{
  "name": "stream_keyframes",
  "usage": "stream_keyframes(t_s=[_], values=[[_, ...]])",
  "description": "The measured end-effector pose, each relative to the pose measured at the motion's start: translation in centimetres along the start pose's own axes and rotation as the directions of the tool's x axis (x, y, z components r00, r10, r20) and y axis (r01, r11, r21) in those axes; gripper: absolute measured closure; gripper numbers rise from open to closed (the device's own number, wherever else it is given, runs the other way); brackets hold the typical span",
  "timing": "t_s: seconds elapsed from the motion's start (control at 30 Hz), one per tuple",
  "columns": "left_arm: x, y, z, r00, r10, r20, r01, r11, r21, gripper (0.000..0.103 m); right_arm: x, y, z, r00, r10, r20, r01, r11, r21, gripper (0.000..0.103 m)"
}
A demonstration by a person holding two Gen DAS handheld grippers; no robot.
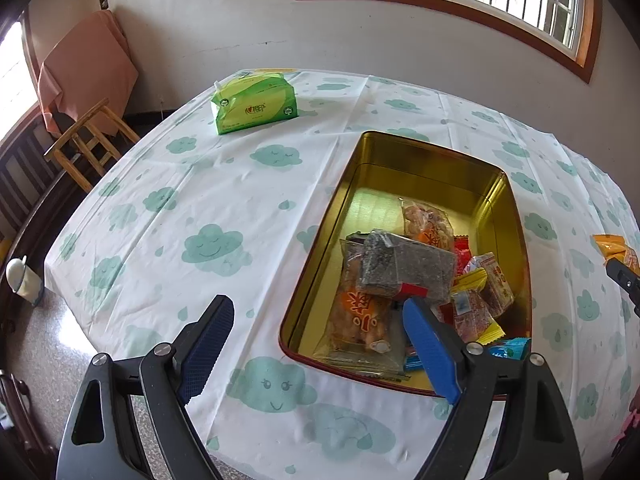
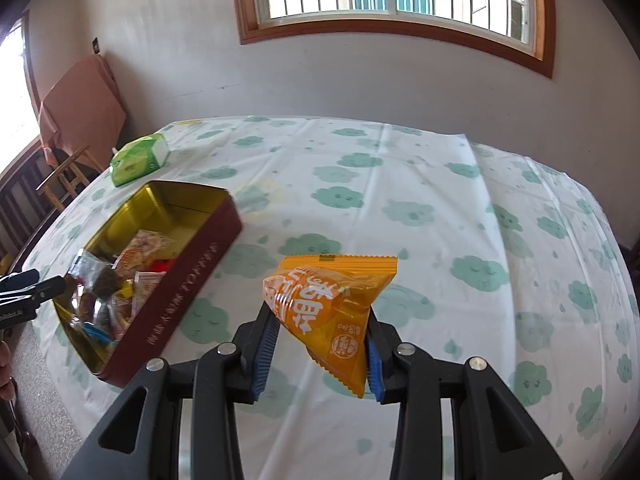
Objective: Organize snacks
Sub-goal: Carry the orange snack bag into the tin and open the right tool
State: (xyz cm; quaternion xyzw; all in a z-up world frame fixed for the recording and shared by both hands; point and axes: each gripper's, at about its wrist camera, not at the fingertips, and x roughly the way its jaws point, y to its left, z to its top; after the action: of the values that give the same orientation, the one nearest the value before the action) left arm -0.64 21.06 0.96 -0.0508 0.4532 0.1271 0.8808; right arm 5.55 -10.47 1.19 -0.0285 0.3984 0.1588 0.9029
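Observation:
A gold-lined tin box (image 1: 424, 160) with dark red outer walls (image 2: 188, 276) sits on the cloud-print tablecloth. Several wrapped snacks (image 1: 408, 268) lie in its near end; they also show in the right wrist view (image 2: 120, 280). My left gripper (image 1: 320, 312) is open and empty, hovering over the tin's near left corner. My right gripper (image 2: 320, 320) is shut on an orange snack packet (image 2: 332, 300) and holds it above the table, to the right of the tin. The packet's edge shows at the right of the left wrist view (image 1: 612, 246).
A green tissue pack (image 1: 254, 102) lies at the table's far left; it also shows in the right wrist view (image 2: 138, 158). A wooden stool (image 1: 88, 140) with an orange cloth stands beyond the table's left edge. A wall with a window lies behind the table.

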Motion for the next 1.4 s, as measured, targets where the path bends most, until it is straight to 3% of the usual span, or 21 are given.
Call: stream_keyframes(t_s=[0.63,1.03,1.4], values=[[0.0,3.8,-0.9,0.998,0.056,-0.021,-0.057,0.996,-0.063,0.019,2.3,12.1,1.0,0.980,0.196,-0.043,-0.200,0.967,-0.158,0.065],[0.1,5.7,-1.4,0.997,0.074,-0.036,-0.077,0.993,-0.093,0.019,4.4,15.8,0.9,0.975,0.203,-0.085,-0.217,0.950,-0.223,0.065],[0.2,6.6,-1.6,0.996,0.080,-0.044,-0.085,0.991,-0.108,0.019,6.5,16.7,1.3,0.972,0.203,-0.115,-0.223,0.954,-0.200,0.065]])
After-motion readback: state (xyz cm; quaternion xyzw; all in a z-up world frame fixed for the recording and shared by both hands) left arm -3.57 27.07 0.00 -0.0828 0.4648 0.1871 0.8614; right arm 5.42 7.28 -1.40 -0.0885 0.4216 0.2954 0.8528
